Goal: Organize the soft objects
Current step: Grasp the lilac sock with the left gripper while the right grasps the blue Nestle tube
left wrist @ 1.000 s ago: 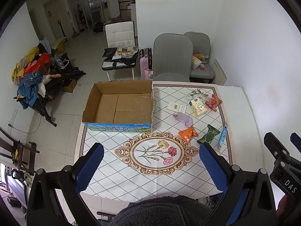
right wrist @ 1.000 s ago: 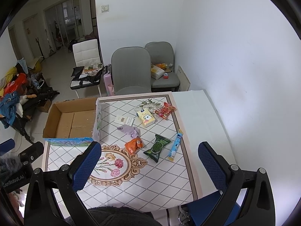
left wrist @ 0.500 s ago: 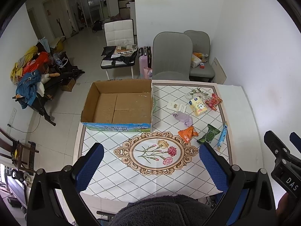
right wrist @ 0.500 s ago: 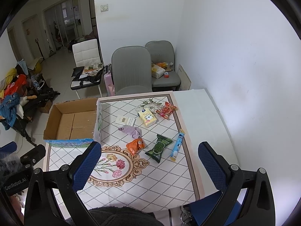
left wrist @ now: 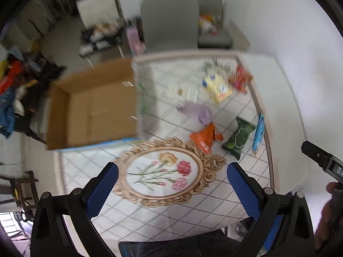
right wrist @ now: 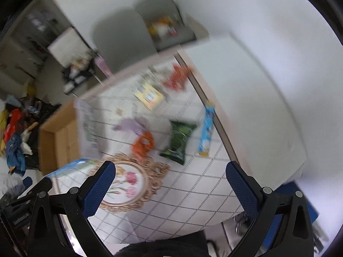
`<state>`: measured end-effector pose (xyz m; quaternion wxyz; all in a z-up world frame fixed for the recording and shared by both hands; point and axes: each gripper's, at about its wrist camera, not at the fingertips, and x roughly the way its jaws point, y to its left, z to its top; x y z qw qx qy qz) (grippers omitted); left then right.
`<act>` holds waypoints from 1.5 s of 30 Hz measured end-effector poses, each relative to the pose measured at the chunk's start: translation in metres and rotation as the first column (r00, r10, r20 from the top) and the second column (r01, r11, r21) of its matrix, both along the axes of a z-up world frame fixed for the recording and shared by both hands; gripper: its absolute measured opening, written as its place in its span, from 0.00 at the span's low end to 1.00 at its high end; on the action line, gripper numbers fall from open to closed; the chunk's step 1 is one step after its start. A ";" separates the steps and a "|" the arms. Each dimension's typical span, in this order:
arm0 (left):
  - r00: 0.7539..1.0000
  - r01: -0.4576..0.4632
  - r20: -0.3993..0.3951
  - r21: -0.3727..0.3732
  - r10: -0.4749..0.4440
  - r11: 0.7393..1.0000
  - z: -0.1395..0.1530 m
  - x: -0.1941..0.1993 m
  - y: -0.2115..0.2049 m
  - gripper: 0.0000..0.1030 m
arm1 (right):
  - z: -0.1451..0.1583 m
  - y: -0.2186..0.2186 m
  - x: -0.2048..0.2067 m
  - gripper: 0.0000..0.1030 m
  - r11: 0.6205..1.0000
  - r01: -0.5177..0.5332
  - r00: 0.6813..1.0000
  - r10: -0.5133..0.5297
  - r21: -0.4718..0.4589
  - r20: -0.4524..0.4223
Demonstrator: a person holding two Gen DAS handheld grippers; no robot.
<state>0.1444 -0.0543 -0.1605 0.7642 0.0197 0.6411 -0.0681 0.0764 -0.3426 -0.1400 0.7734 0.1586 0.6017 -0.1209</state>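
Several soft packets lie on the patterned tablecloth [left wrist: 163, 214]: a lilac cloth [left wrist: 197, 111], an orange packet [left wrist: 203, 138], a green packet [left wrist: 239, 137], a blue stick pack [left wrist: 258, 135], a yellow tissue pack [left wrist: 217, 86] and a red packet [left wrist: 240, 79]. An open empty cardboard box [left wrist: 94, 111] sits on the table's left. My left gripper [left wrist: 171, 189] is open and empty above the flower medallion. My right gripper [right wrist: 170, 189] is open and empty over the near table. It sees the lilac cloth [right wrist: 130, 125], orange packet [right wrist: 143, 144], green packet [right wrist: 179, 141] and stick pack [right wrist: 206, 133].
Two grey chairs [left wrist: 169, 21] stand behind the table against the white wall. A white chair [left wrist: 97, 6] with clutter and a pile of clothes [left wrist: 10, 85] are on the floor to the left. Both views are motion-blurred.
Both grippers have moved forward and down toward the table; the packets look larger and nearer. The right view has tilted. Both stay open and empty.
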 end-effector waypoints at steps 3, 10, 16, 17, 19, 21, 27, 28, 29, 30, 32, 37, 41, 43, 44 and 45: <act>0.993 -0.019 -0.117 -0.049 0.013 0.999 -0.048 0.039 -0.014 1.00 | -0.057 -0.032 0.025 1.00 0.999 0.053 0.995 -0.054 -0.012 -0.082; 0.954 -0.090 -0.292 -0.057 0.069 0.994 -0.143 0.121 -0.048 1.00 | -0.163 -0.091 0.074 1.00 0.988 0.154 0.961 -0.148 0.004 -0.235; 0.861 -0.226 -0.479 -0.062 0.169 0.972 -0.225 0.158 -0.055 0.93 | -0.221 -0.107 0.099 0.95 0.979 0.197 0.929 -0.168 0.054 -0.329; 0.854 -0.235 -0.489 -0.052 0.181 0.971 -0.231 0.161 -0.056 0.92 | -0.227 -0.109 0.102 0.93 0.978 0.201 0.925 -0.170 0.059 -0.339; 0.852 -0.247 -0.483 -0.027 0.203 0.969 -0.242 0.167 -0.057 0.92 | -0.236 -0.110 0.105 0.90 0.975 0.212 0.920 -0.176 0.067 -0.350; 0.852 -0.256 -0.475 -0.009 0.221 0.967 -0.249 0.172 -0.060 0.91 | -0.243 -0.110 0.108 0.88 0.974 0.213 0.918 -0.173 0.074 -0.358; 0.884 -0.176 -0.433 0.043 0.177 0.983 -0.261 0.177 -0.080 0.59 | -0.263 -0.107 0.111 0.80 0.979 0.193 0.910 -0.152 0.068 -0.386; 0.900 -0.141 -0.411 0.049 0.148 0.989 -0.261 0.175 -0.085 0.53 | -0.264 -0.106 0.111 0.77 0.981 0.183 0.910 -0.143 0.066 -0.390; 0.909 -0.115 -0.396 0.061 0.129 0.992 -0.259 0.174 -0.088 0.50 | -0.265 -0.105 0.111 0.68 0.983 0.172 0.910 -0.134 0.063 -0.393; 0.925 -0.066 -0.369 0.094 0.096 0.993 -0.256 0.170 -0.093 0.49 | -0.267 -0.104 0.109 0.54 0.986 0.157 0.908 -0.120 0.058 -0.402; 0.943 -0.008 -0.330 0.130 0.051 0.991 -0.253 0.164 -0.098 0.43 | -0.274 -0.100 0.107 0.37 0.987 0.147 0.898 -0.104 0.067 -0.428; 0.956 0.043 -0.292 0.146 0.002 0.988 -0.236 0.149 -0.102 0.38 | -0.283 -0.099 0.098 0.21 0.986 0.141 0.902 -0.092 0.089 -0.421; 0.970 0.084 -0.238 0.136 -0.050 0.987 -0.207 0.132 -0.104 0.38 | -0.272 -0.093 0.089 0.18 0.989 0.113 0.917 -0.065 0.099 -0.394; 0.973 0.094 -0.221 0.117 -0.066 0.989 -0.191 0.122 -0.100 0.38 | -0.259 -0.086 0.089 0.18 0.989 0.101 0.925 -0.052 0.111 -0.377; 0.975 0.094 -0.211 0.106 -0.070 0.990 -0.181 0.116 -0.097 0.38 | -0.253 -0.080 0.088 0.18 0.989 0.089 0.931 -0.040 0.119 -0.363; 0.978 0.094 -0.197 0.096 -0.074 0.991 -0.165 0.108 -0.092 0.38 | -0.244 -0.075 0.086 0.18 0.990 0.071 0.938 -0.024 0.125 -0.345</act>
